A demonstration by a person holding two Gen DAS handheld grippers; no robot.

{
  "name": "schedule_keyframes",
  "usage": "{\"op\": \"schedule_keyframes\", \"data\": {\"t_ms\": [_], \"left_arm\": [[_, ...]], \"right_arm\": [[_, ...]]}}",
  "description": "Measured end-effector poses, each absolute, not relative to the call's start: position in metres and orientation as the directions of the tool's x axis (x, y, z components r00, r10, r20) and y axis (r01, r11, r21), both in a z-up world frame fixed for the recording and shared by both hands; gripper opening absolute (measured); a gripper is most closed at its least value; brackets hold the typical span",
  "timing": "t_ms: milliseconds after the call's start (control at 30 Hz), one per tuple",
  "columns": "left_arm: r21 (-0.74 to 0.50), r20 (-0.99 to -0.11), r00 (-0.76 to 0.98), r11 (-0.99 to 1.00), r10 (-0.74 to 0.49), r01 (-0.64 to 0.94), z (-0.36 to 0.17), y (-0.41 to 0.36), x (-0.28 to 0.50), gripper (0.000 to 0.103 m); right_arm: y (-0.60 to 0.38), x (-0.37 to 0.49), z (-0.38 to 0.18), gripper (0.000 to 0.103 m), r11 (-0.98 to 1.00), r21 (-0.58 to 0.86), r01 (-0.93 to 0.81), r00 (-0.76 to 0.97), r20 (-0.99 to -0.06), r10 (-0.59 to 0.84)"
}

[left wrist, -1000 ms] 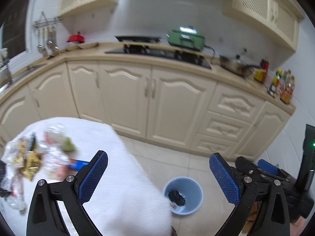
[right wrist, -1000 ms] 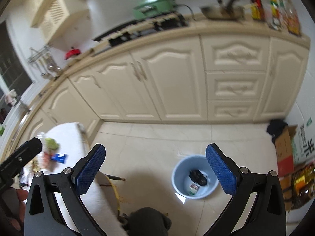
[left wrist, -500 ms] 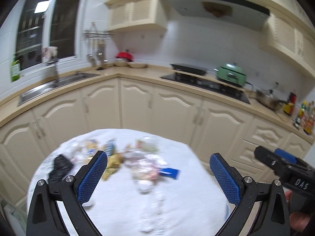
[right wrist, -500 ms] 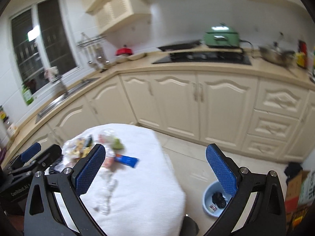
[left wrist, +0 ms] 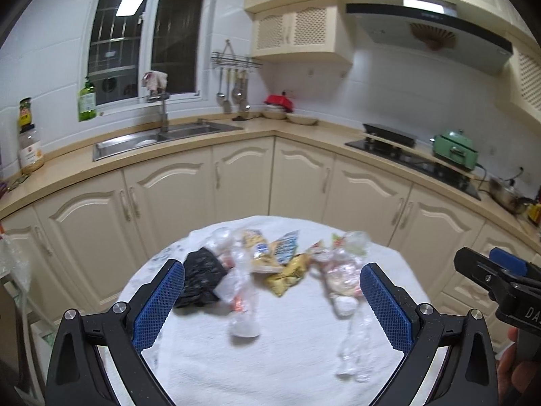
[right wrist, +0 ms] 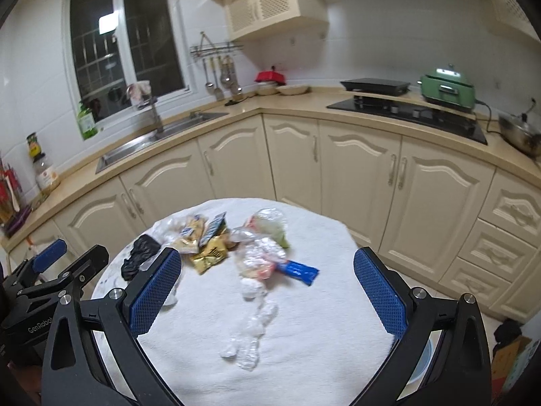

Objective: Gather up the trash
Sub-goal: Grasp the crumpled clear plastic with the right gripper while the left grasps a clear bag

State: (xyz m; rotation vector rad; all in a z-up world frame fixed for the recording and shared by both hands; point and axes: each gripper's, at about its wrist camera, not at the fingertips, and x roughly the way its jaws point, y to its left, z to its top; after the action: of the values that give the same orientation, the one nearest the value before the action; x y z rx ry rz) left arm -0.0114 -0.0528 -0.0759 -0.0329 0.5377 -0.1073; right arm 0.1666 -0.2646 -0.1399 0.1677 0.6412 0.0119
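Note:
A pile of trash lies on a round table with a white cloth (left wrist: 287, 365) (right wrist: 321, 321). It holds a black plastic bag (left wrist: 201, 279) (right wrist: 138, 257), yellow snack packets (left wrist: 287, 272) (right wrist: 209, 253), clear plastic wrappers (left wrist: 341, 277) (right wrist: 257, 253), a crumpled clear wrapper (right wrist: 250, 335) (left wrist: 353, 355) nearer me, and a blue wrapper (right wrist: 299, 270). My left gripper (left wrist: 272, 304) is open and empty above the table's near side. My right gripper (right wrist: 267, 291) is open and empty, also facing the pile. Each gripper shows at the edge of the other's view.
Cream kitchen cabinets (left wrist: 236, 176) curve behind the table, with a sink (left wrist: 162, 137), a hob (right wrist: 405, 111) and a green cooker (right wrist: 446, 89) on the counter. A blue bin's rim (right wrist: 421, 362) shows on the floor at the table's right, behind my right finger.
Both views have swung up and left from the floor and blue bin to the table. The trash pile now lies centred ahead of both open grippers.

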Motion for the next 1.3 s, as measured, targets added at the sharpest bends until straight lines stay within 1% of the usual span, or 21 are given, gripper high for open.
{"op": "schedule_keyframes", "data": {"t_ms": [200, 300, 467, 567, 633, 733, 767, 800, 833, 900, 933, 1000, 1200, 1300], "left_arm": [[-0.055, -0.535, 0.842, 0.997, -0.068, 0.046, -0.076, -0.054, -0.005, 0.102], [-0.043, -0.56, 0.827, 0.999, -0.05, 0.032, -0.084, -0.057, -0.001, 0.102], [-0.042, -0.623, 0.781, 0.999, -0.052, 0.032, -0.101, -0.061, 0.036, 0.102], [-0.04, -0.66, 0.75, 0.999, -0.05, 0.032, -0.113, -0.065, 0.065, 0.102], [-0.043, -0.68, 0.731, 0.999, -0.051, 0.03, -0.12, -0.065, 0.089, 0.102], [-0.044, -0.705, 0.707, 0.999, -0.048, 0.024, -0.132, -0.07, 0.117, 0.102], [-0.045, -0.716, 0.696, 0.999, -0.049, 0.024, -0.137, -0.073, 0.128, 0.102], [-0.046, -0.722, 0.69, 0.999, -0.05, 0.025, -0.141, -0.072, 0.137, 0.102], [-0.044, -0.728, 0.684, 0.999, -0.049, 0.024, -0.144, -0.074, 0.149, 0.102], [-0.039, -0.742, 0.668, 0.999, -0.046, 0.025, -0.151, -0.079, 0.173, 0.102], [-0.038, -0.748, 0.662, 0.999, -0.044, 0.023, -0.156, -0.08, 0.183, 0.102], [-0.041, -0.759, 0.65, 0.999, -0.042, 0.017, -0.164, -0.083, 0.204, 0.102], [-0.047, -0.77, 0.637, 0.999, -0.032, -0.006, -0.185, -0.094, 0.258, 0.102], [-0.021, -0.785, 0.619, 0.999, -0.001, -0.025, -0.198, -0.1, 0.283, 0.102]], "right_arm": [[-0.246, 0.176, -0.162, 0.103, 0.987, 0.16, 0.021, 0.762, -0.642, 0.088], [-0.237, 0.18, -0.177, 0.103, 0.989, 0.15, 0.02, 0.735, -0.673, 0.087], [-0.231, 0.195, -0.231, 0.103, 0.988, 0.151, 0.04, 0.632, -0.77, 0.092], [-0.231, 0.205, -0.259, 0.101, 0.986, 0.156, 0.058, 0.577, -0.811, 0.094], [-0.232, 0.212, -0.278, 0.095, 0.985, 0.157, 0.074, 0.543, -0.835, 0.093], [-0.232, 0.221, -0.299, 0.083, 0.984, 0.155, 0.084, 0.502, -0.86, 0.092], [-0.231, 0.223, -0.304, 0.075, 0.985, 0.152, 0.08, 0.489, -0.867, 0.094], [-0.23, 0.226, -0.31, 0.064, 0.986, 0.149, 0.073, 0.473, -0.876, 0.097], [-0.228, 0.227, -0.315, 0.062, 0.987, 0.147, 0.064, 0.46, -0.882, 0.101], [-0.222, 0.228, -0.315, 0.034, 0.994, 0.109, 0.03, 0.475, -0.876, 0.082], [-0.221, 0.229, -0.315, 0.03, 0.995, 0.1, 0.022, 0.479, -0.874, 0.078], [-0.222, 0.233, -0.315, 0.026, 0.994, 0.11, -0.003, 0.475, -0.874, 0.099], [-0.216, 0.245, -0.304, 0.025, 0.986, 0.155, -0.064, 0.486, -0.858, 0.166], [-0.215, 0.251, -0.3, 0.025, 0.984, 0.164, -0.075, 0.489, -0.854, 0.18]]}}
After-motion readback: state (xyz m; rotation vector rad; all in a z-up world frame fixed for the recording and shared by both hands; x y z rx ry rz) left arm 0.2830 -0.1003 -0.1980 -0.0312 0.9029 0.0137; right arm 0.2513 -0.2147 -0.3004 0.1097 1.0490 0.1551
